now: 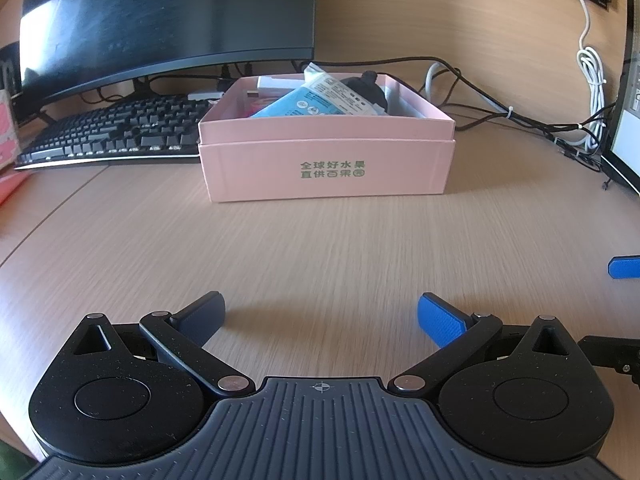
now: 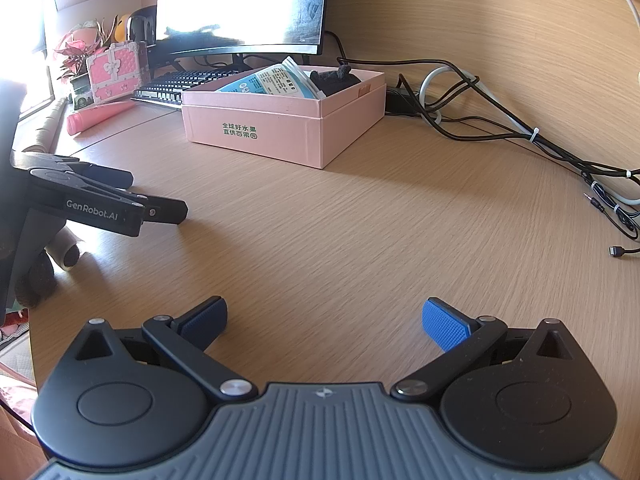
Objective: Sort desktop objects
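Note:
A pink cardboard box (image 1: 326,168) (image 2: 280,128) with green print stands on the wooden desk, holding a light-blue pouch (image 1: 316,102) (image 2: 268,82), a black object (image 1: 370,84) (image 2: 334,78) and a white item (image 1: 276,82). My left gripper (image 1: 320,318) hangs open over bare desk, well in front of the box, with nothing between its fingers. My right gripper (image 2: 326,320) is open too, low over the desk, right of the left one. In the right wrist view the left gripper (image 2: 156,196) appears from the side at the left edge. A blue pad (image 1: 626,266) of the right gripper shows at the far right of the left wrist view.
A black keyboard (image 1: 116,132) (image 2: 188,80) and a dark monitor (image 1: 168,20) (image 2: 244,0) stand behind the box. Cables (image 1: 520,116) (image 2: 500,120) trail along the right. A pink case (image 2: 116,72), a potted plant (image 2: 76,60) and a pink tube (image 2: 100,116) sit far left.

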